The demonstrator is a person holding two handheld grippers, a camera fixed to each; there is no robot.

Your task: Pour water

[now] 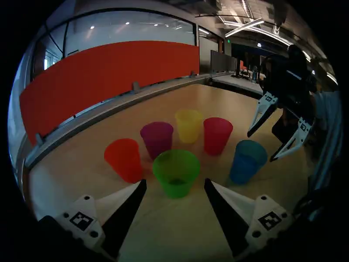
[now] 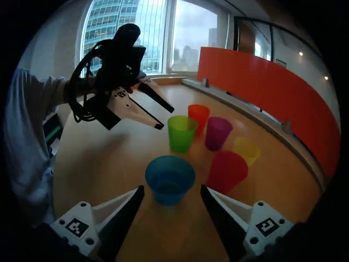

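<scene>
Cups stand upright in a close cluster on the wooden table (image 1: 174, 236): green cup (image 1: 176, 172), blue cup (image 2: 170, 179), orange cup (image 1: 124, 159), purple cup (image 1: 157, 139), yellow cup (image 1: 189, 125) and red cup (image 1: 217, 135). Your left claw (image 1: 174, 180) is spread apart, the green cup just ahead between its fingertips. Your right claw (image 2: 171, 187) is likewise spread apart, the blue cup just ahead, touching neither finger.

Six plain cups, no patterns: green cup (image 1: 176, 172), orange cup (image 1: 124, 159), purple cup (image 1: 157, 138), yellow cup (image 1: 189, 125), red cup (image 1: 217, 135), blue cup (image 1: 247, 160). Pale wood table (image 1: 183, 231). My left gripper (image 1: 174, 180) and right gripper (image 2: 172, 187): white, black inner faces, black-and-white square tags. Orange-red wall panel (image 1: 109, 72).
</scene>
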